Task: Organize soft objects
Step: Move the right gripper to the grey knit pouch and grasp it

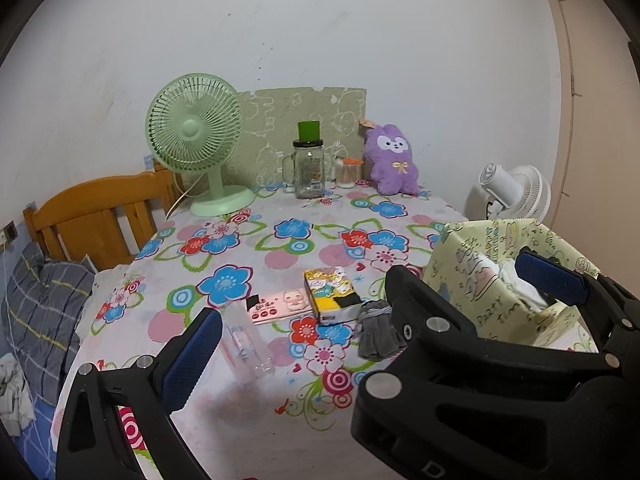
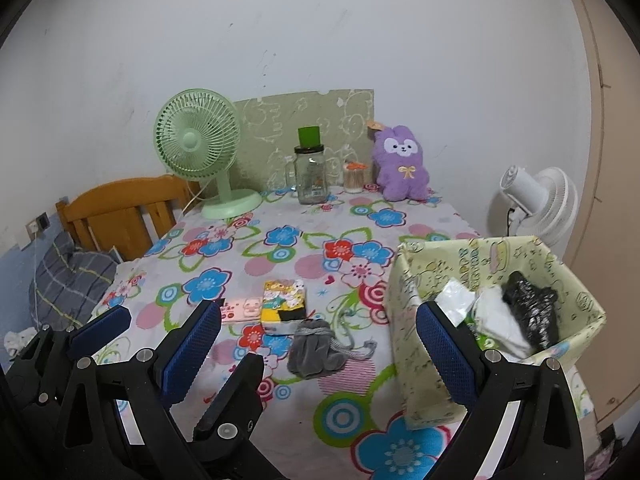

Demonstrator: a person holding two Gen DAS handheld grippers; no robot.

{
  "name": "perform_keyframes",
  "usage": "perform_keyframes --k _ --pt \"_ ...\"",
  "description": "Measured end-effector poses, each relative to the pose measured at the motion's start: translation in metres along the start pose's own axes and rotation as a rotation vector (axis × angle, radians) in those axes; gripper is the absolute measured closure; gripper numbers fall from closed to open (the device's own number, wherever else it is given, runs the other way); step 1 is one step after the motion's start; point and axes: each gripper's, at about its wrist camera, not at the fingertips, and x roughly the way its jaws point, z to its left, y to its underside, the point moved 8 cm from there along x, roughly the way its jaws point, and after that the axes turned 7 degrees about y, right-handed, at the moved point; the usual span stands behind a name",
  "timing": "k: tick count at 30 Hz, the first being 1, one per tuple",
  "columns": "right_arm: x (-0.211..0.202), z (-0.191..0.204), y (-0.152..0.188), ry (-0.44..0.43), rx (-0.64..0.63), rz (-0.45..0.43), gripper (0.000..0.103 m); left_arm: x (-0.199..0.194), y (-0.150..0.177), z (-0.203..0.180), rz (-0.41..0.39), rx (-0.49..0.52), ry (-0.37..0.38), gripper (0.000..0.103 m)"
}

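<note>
A grey drawstring pouch [image 1: 376,332] [image 2: 316,348] lies on the flowered tablecloth, in front of a yellow tissue pack [image 1: 332,292] [image 2: 282,304]. My right gripper [image 2: 318,312] hangs open and empty just above and before the pouch. The left gripper [image 1: 368,288] is open too, wide, with nothing in it. The two grippers overlap: the left one's fingers [image 2: 100,328] show at the lower left of the right wrist view. A pale green patterned box [image 1: 480,292] [image 2: 408,280] on the right holds white soft items and a black one [image 2: 532,312]. A purple plush bunny [image 1: 394,160] [image 2: 402,168] sits by the back wall.
A flat pink pig-print item [image 1: 280,306] and clear plastic [image 1: 248,344] lie left of the tissue pack. At the back stand a green fan [image 1: 196,144], a glass jar [image 1: 308,172] and a swab pot [image 1: 348,174]. A white fan [image 2: 536,200] is off the right edge, a wooden headboard [image 1: 100,208] on the left.
</note>
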Motion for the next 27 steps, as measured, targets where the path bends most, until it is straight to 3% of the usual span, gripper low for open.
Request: perform_keyframes --k 17,27 --pt "0.029 0.022 0.024 -0.034 0.011 0.051 0.008 0.021 0.025 0.027 0.060 -0.044 -0.030 0.001" --pt "0.054 0.027 0.040 -0.010 0.034 0.099 0.012 0.043 0.040 0.040 0.116 -0.064 -0.056 0.001"
